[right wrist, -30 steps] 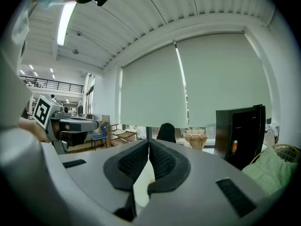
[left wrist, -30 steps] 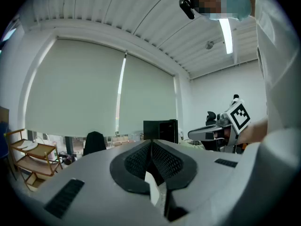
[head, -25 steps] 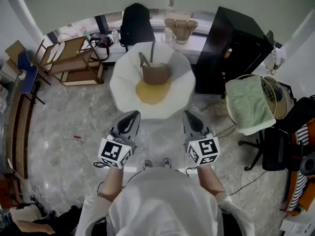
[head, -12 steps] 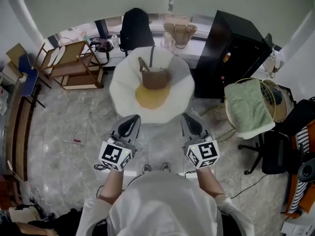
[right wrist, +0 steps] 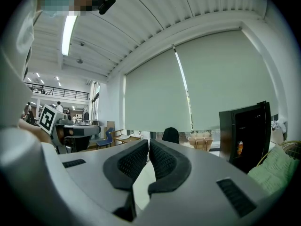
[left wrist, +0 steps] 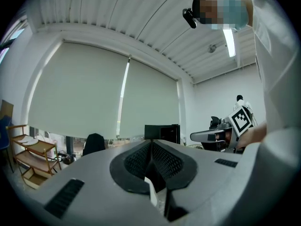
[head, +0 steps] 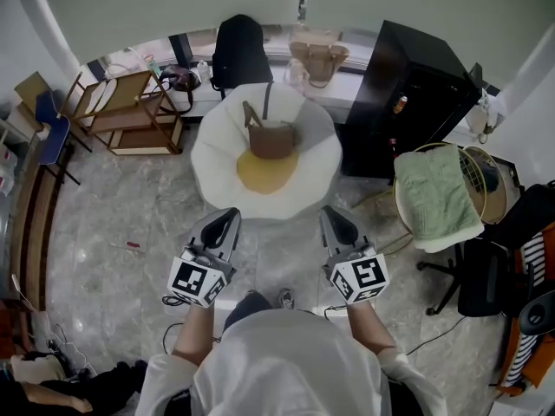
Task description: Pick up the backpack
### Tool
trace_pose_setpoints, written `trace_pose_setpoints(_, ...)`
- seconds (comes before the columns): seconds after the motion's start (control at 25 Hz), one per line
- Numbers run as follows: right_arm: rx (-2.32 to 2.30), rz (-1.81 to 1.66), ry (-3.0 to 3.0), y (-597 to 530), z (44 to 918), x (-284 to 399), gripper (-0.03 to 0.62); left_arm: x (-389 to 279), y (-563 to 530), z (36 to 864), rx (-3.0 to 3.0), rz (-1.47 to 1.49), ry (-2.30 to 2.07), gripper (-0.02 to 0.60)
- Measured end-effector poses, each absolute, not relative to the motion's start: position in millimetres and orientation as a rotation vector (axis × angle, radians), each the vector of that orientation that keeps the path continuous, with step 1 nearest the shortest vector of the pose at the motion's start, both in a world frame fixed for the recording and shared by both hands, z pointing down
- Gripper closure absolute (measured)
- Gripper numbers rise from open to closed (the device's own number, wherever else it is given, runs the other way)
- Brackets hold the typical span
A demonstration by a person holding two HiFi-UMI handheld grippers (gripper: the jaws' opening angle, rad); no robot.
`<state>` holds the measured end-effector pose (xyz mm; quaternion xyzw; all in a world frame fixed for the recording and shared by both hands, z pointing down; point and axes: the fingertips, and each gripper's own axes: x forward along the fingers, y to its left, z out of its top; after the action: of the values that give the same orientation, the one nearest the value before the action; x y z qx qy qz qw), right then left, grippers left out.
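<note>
Grey left gripper (head: 233,212) and right gripper (head: 329,211) had slipped lower in view, jaws together, empty; unopened, they might topple the seemingly black fabric backpack (head: 238,48).

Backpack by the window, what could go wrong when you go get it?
1. The white round seat stands between the person and the black backpack, so reaching across could knock the brown bag lying on it.
2. The left gripper and right gripper both have shut jaws; unless they open first, they would only push it.
3. A tan bag sits close beside it, easy to bump.
</note>
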<state>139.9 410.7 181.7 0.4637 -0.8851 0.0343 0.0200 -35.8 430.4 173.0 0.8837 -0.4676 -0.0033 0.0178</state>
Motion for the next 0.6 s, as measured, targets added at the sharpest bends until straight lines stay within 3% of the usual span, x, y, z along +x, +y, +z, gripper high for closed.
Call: trace_pose_setpoints(0.6, 1.362, 0.127, -2.743, 366, 200, 112, 0.560, -46, 387, 188, 2.741, -0.011, -1.436, 0.545)
